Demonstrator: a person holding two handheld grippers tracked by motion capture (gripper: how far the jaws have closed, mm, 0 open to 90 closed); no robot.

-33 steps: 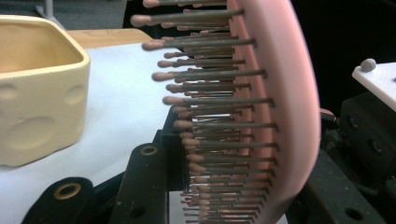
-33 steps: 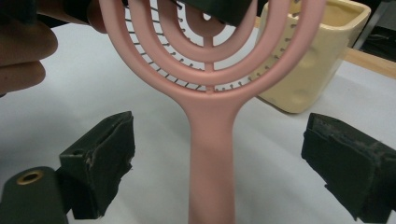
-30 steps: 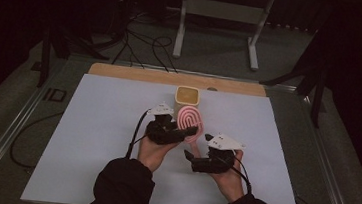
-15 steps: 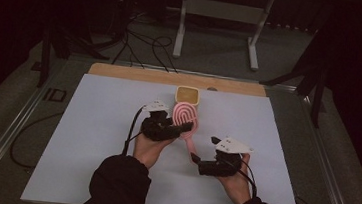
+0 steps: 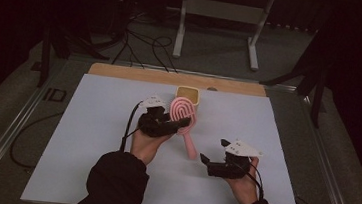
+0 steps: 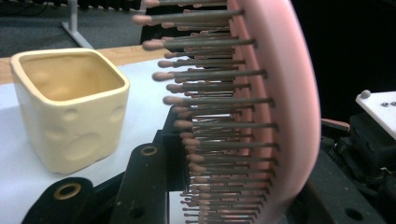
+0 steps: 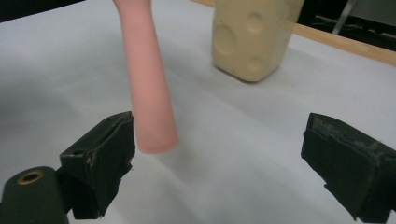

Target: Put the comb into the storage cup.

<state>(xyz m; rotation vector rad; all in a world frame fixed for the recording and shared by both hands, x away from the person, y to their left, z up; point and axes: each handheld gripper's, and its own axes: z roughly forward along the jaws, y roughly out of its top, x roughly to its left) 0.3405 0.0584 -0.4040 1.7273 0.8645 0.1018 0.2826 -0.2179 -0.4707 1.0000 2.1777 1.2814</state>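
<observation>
Between our claws: we have a pink hairbrush (image 5: 185, 118), head toward the left claw (image 5: 174, 127) and handle trailing back toward the right claw (image 5: 207, 161).
Left claw: we see it clamped across the brush head, bristles (image 6: 205, 126) on one side of the pink paddle, its back on the other.
Right claw: its jaws stand wide apart with nothing between them; the handle end (image 7: 154, 135) hangs just beside one of them, not touching as far as we can tell.
Beyond the left claw: a cream square cup (image 5: 188, 95) sits on the worktop (image 5: 90, 138), just past the brush head.
Handling: we judge the brush light and stiff; the smooth handle may slip, and the bristle side gives under pressure. We would take the handle near its end, squarely across.
Left claw view: we get bristle tips and the cup's open mouth (image 6: 70, 74) up close.
Right claw view: we get the handle's blunt end lifted off the worktop.
High view: we get the spacing of both hands.
</observation>
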